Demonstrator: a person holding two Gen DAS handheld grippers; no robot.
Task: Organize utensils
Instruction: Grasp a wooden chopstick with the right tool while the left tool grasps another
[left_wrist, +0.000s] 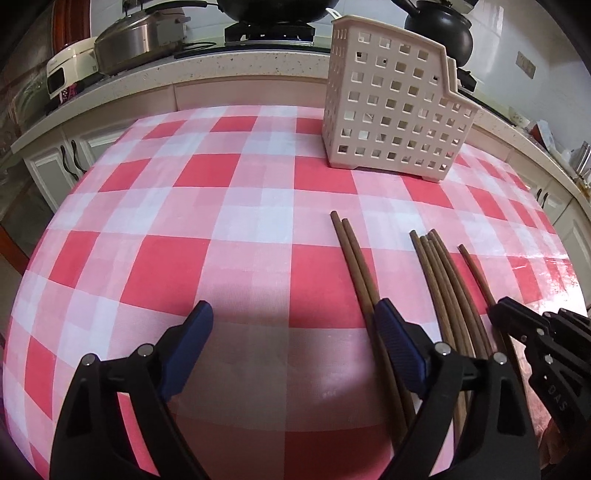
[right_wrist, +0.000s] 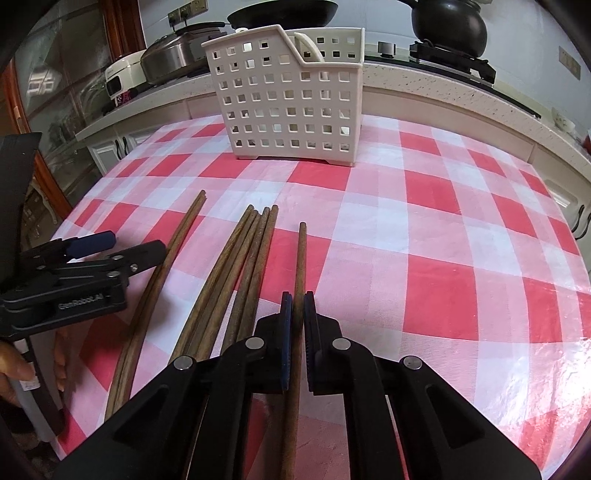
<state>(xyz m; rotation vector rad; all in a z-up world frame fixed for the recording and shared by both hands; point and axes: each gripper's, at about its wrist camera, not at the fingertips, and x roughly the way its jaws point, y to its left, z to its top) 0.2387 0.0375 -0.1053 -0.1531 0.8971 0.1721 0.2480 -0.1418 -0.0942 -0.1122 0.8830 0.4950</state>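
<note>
Nearest, the right tool (right_wrist: 297, 295) was clamped on a single brown chopstick (right_wrist: 300, 266) – its blue pads pressed against the wood from either side, the stick running forward between them and lying along the checked cloth of the worktop (right_wrist: 443, 258). Just to its left lay a bundle of chopsticks (right_wrist: 243, 266), fanned slightly and touching one another, and further left again a pair of chopsticks (right_wrist: 177, 251) lay side by side.

The left tool (left_wrist: 291, 317) stood with its fingers spread wide and nothing between the pads; its right finger (left_wrist: 391, 325) sat right over the pair, though whether it touched them I could not tell. From the right wrist view a hand (right_wrist: 14, 369) showed at the left edge, holding that tool.

Beyond the sticks, well apart from them, a cream plastic utensil basket (right_wrist: 291, 99) with square holes stood upright on the cloth – a pale handle showed inside it. Behind the worktop ran a speckled kitchen counter (right_wrist: 443, 92) carrying a steel lidded pan (right_wrist: 173, 59), a black frying pan (right_wrist: 284, 11) and a black kettle (right_wrist: 448, 20) on a stove
</note>
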